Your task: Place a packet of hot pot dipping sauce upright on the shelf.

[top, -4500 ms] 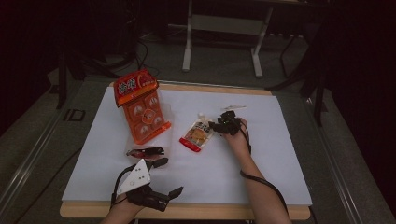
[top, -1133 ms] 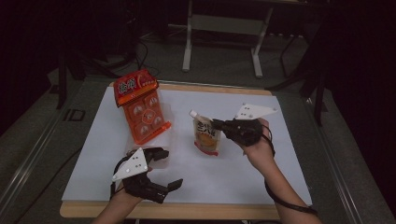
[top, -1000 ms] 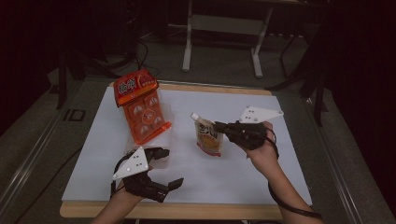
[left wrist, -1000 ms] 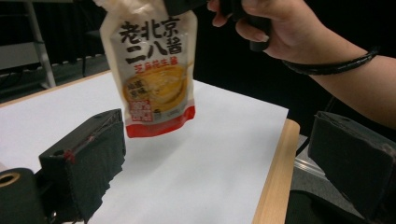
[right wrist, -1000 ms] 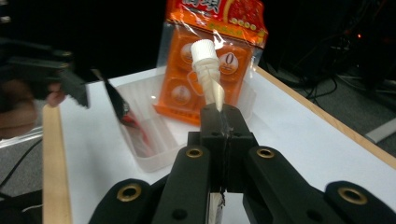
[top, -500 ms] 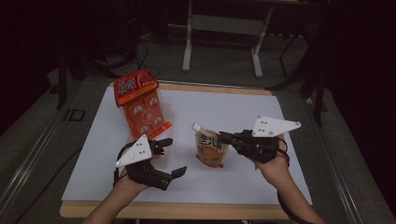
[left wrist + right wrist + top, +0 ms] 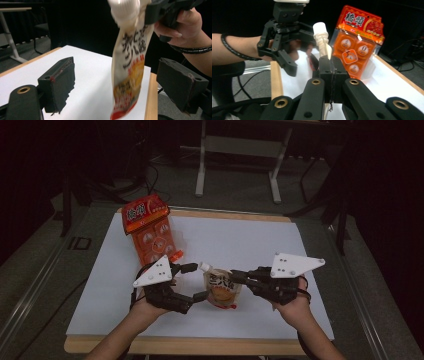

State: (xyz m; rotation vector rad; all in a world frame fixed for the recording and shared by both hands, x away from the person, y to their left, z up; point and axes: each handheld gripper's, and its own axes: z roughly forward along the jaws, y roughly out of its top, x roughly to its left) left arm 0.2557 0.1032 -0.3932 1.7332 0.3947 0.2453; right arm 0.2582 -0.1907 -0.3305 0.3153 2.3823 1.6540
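Pouch (image 7: 222,290) hangs upright between the two grippers over the near middle of the white table (image 7: 250,245), its white screw cap (image 7: 204,266) uppermost and tilted to the left. Printing on the pouch face is dark East Asian script above a yellow and orange picture with a red band along the bottom hem; I cannot read it. Right gripper (image 7: 235,276) is clamped on the pouch just under the cap, and in the right gripper view its jaws are pressed together on the film with the spout standing up behind them. Left gripper (image 7: 195,281) stands with jaws wide apart, one on each side of the pouch; in the left gripper view neither pad touches the film. Both hands sit near the table's front edge, where a strip of wood shows beyond the white surface. Bare white surface lies to the right and beyond the pouch. Farther off at the back left an orange blister pack (image 7: 150,231) lies angled, its red header card carrying two large white characters and its window showing round orange pieces; it reaches close to the left gripper. Beyond the table stands a pale metal frame (image 7: 240,150) on dark floor.
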